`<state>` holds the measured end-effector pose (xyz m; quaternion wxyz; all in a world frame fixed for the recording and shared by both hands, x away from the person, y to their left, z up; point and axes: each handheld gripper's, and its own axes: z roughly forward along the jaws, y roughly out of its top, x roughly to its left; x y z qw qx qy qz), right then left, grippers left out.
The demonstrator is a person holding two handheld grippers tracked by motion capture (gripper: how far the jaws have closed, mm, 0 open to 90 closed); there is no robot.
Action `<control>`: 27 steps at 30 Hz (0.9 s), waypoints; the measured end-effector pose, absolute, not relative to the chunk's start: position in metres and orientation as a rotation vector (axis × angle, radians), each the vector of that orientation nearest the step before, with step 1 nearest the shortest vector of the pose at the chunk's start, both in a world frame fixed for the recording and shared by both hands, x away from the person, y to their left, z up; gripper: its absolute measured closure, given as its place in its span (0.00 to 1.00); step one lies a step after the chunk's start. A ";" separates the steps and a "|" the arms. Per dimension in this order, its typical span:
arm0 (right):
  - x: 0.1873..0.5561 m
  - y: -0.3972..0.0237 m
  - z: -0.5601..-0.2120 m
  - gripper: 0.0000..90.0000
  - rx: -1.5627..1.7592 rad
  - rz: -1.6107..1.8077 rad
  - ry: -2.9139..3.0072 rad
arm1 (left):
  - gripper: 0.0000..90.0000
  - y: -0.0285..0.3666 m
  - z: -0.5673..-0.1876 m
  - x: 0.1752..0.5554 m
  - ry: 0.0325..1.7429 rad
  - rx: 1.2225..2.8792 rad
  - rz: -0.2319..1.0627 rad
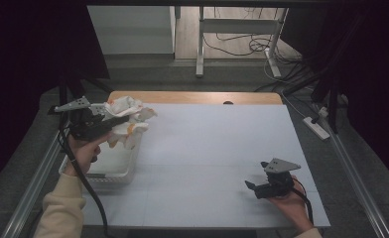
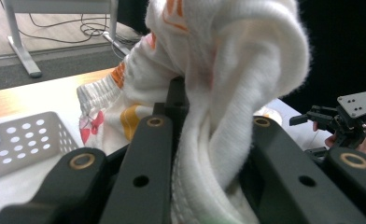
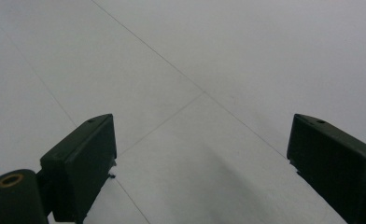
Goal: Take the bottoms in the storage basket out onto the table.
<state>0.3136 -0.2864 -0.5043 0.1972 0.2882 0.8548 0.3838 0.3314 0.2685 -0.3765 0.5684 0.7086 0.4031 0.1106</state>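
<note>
From the high view, the left gripper [image 1: 114,120] is clamped on a bunched white cloth [image 1: 128,119] with orange and pink marks, holding it up just above the far end of a white perforated basket [image 1: 108,176] at the table's left edge. The cloth hangs mostly to the far and right side of the jaws, its loose folds drooping toward the basket's rim; what else the basket holds, I cannot tell, as its near part looks bare. The right gripper [image 1: 252,186] rests low over the white table [image 1: 212,148] well apart to the right, so the left hand is the one that matters for any move with the cloth, likely out over the open table. In the left gripper view, the cloth [image 2: 228,93] is pinched between the two black jaws and rises in a thick fold above them, with the basket's wall [image 2: 27,140] down to the side and the other gripper [image 2: 312,116] farther off. In the right gripper view, the jaws stand wide apart with nothing between them, over bare table [image 3: 195,70].
</note>
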 end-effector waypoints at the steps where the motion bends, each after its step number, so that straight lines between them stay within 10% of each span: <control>1: 0.314 -0.287 -0.504 0.09 0.808 1.074 2.392 | 0.88 0.267 -0.376 0.332 0.946 1.665 0.259; 27: 0.313 -0.287 -0.505 0.09 0.816 1.070 2.387 | 0.88 0.225 -0.372 0.332 0.871 1.696 0.215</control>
